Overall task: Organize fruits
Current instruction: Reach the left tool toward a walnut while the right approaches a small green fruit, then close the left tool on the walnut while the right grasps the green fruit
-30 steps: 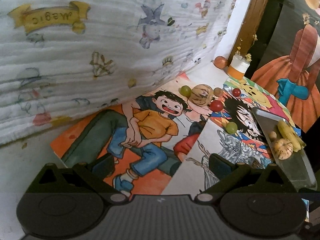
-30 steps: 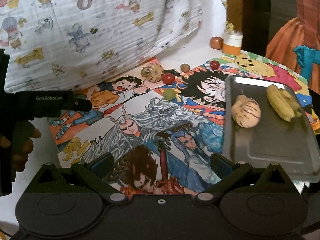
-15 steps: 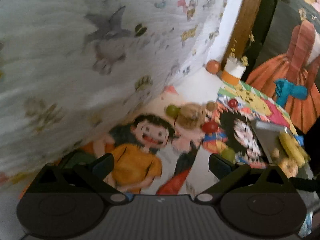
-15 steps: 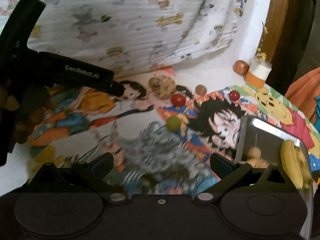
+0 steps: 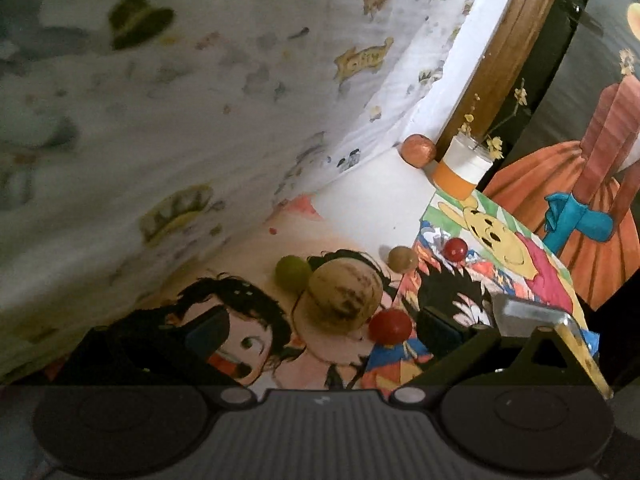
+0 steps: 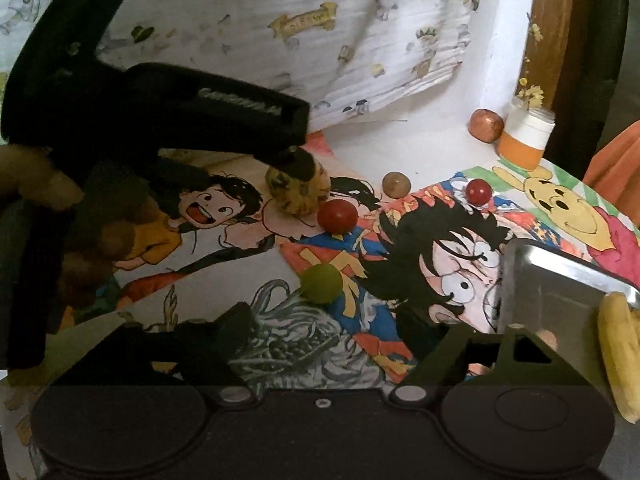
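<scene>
Here the left tool (image 5: 320, 328) is spread wide around the speckled tan melon (image 5: 342, 294) on the drawing-covered surface (image 6: 248, 240); the right tool (image 6: 324, 332) is held wide, empty, near the green fruit (image 6: 321, 283).

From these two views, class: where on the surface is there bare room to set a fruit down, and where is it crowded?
Free: the white patch bordered by the printed cloth, the brown apple-like fruit, the orange-and-white cup. Also the steel tray's near corner. Crowded: the speckled tan melon, where the left gripper hovers, with the larger red tomato beside it.
</scene>
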Tool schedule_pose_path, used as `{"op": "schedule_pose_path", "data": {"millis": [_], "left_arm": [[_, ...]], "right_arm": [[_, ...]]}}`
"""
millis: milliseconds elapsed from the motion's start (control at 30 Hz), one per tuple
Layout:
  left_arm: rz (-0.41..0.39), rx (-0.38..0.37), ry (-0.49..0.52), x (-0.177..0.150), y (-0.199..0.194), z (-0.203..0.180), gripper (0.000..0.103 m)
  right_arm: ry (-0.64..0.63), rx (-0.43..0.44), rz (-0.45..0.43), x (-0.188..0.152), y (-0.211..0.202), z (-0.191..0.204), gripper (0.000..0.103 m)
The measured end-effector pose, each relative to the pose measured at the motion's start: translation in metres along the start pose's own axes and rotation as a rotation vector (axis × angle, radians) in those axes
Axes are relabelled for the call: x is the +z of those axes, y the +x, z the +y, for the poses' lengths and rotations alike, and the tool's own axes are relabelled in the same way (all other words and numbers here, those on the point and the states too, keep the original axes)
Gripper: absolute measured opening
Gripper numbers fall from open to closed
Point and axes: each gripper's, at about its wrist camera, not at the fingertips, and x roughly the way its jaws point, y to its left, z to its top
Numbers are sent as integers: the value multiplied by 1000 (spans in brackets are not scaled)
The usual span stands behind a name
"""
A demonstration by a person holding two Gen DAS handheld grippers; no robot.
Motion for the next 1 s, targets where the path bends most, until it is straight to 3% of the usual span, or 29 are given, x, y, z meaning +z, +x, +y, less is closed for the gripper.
{"op": "schedule_pose_path", "data": {"millis": [300, 600, 900, 1000], "left_arm": [[26, -35, -75, 5, 22, 4, 84], [39, -89, -191, 8, 30, 7, 79], [80, -78, -245, 12, 40, 9, 62], [83, -85, -263, 12, 41, 12, 62]], "right_arm": [[21, 12, -27, 5, 12, -5, 58], [28, 15, -31, 5, 17, -7, 53], [34, 21, -30, 6, 21, -7, 46], [46, 23, -30, 5, 22, -8, 46]]}}
